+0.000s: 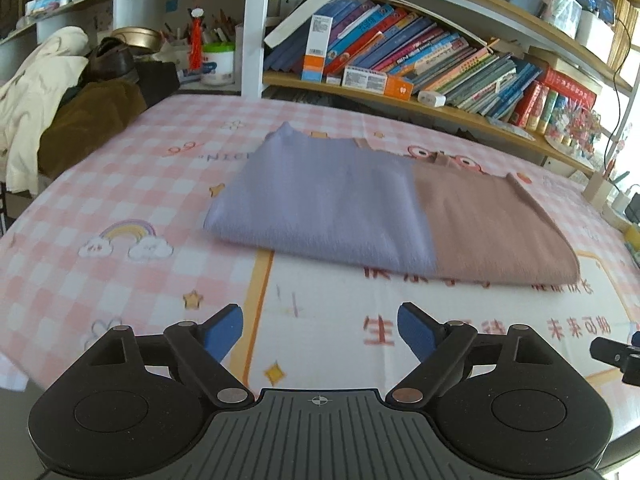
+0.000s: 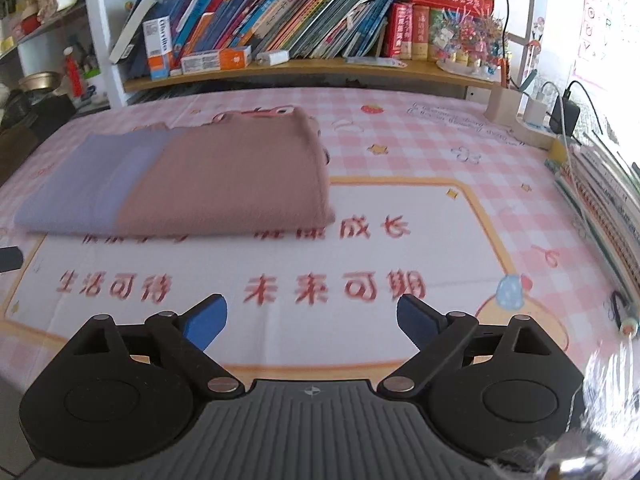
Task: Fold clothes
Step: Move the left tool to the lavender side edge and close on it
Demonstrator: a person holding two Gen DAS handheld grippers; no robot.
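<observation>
Nearest to me, my left gripper hangs over the pink checked tablecloth with cartoon prints, its two blue-padded fingers spread wide with nothing between them. My right gripper does the same over the cloth's white panel of red characters, also parted and empty.

Straight ahead of both tools, a short way off and touched by neither, lies one lavender-and-dusty-pink knitted garment. It rests flat as a neat, layered rectangle, its long axis running left to right across my view. The lavender half lies toward my left gripper, the pink half toward my right; in the right wrist view the whole piece sits left of centre, so the left tool looks the nearer to its middle. It already lies folded; whether another fold is wanted, I cannot judge from this.

Far left, a loose heap of cream and brown clothing is piled at the table's edge; I cannot count its pieces. Behind stand wooden shelves of leaning books.
</observation>
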